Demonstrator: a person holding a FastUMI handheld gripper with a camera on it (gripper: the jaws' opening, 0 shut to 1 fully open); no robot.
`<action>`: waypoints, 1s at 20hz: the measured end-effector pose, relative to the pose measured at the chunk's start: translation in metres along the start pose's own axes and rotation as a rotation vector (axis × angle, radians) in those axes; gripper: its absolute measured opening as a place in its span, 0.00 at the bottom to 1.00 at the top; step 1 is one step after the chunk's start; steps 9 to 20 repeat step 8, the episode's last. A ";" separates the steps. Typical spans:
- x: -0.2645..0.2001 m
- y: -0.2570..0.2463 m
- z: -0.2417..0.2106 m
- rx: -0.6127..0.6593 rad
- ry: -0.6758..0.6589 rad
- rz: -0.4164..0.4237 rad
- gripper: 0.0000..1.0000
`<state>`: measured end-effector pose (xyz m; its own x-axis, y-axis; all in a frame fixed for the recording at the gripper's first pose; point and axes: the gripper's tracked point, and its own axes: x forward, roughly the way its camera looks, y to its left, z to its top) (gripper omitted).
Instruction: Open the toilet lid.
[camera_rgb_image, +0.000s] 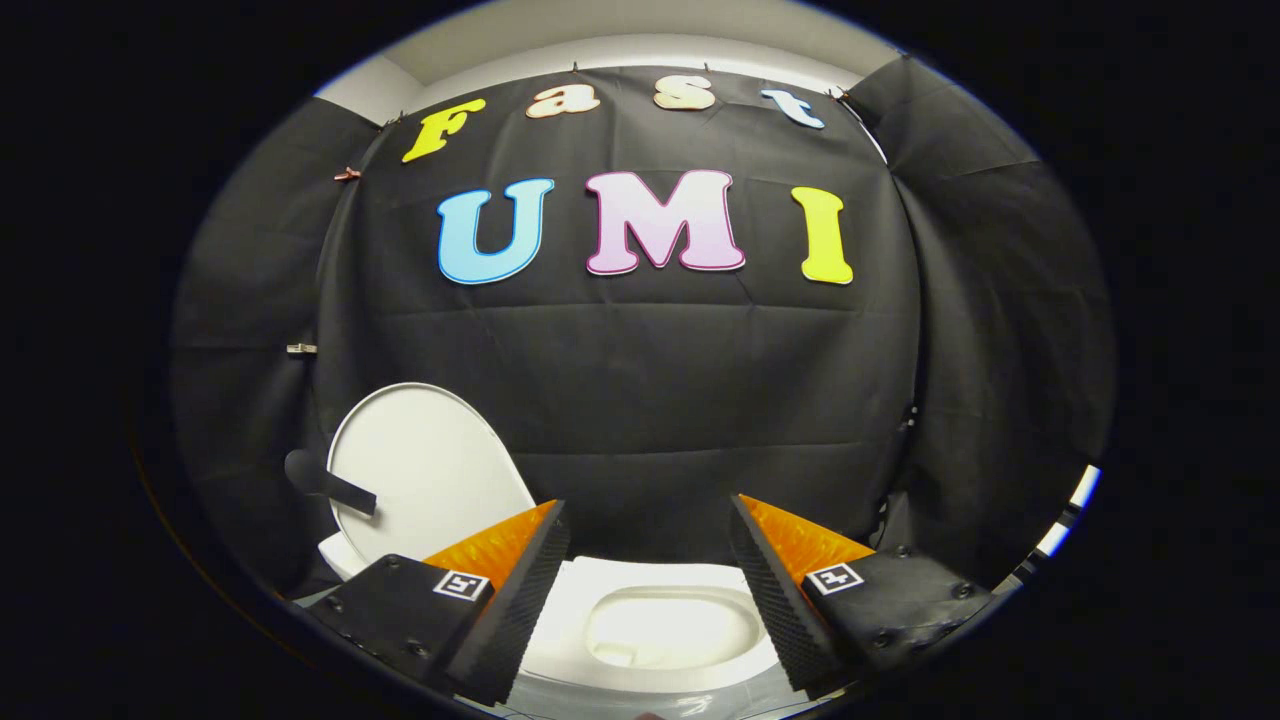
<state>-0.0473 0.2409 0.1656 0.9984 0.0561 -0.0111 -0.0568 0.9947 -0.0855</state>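
At lower centre of the frame sat one white toilet (600, 590), bowl exposed. Its one lid (425, 470) stood raised at lower left, one dark strap (335, 485) attached. The gripper (650, 580) was spread, empty; two square markers, no legible writing.

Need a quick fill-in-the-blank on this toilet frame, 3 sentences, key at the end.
1. The toilet lid stands ___, leaning toward the black cloth wall.
2. The gripper has its fingers ___, with nothing between them.
3. Beyond the fingers, the seat rings the white ___.

Missing words: raised; open; bowl
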 end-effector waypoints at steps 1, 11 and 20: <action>0.000 -0.001 -0.001 0.002 0.005 -0.003 0.99; 0.000 -0.005 -0.002 -0.004 0.009 -0.007 0.99; 0.000 -0.005 -0.002 -0.004 0.009 -0.007 0.99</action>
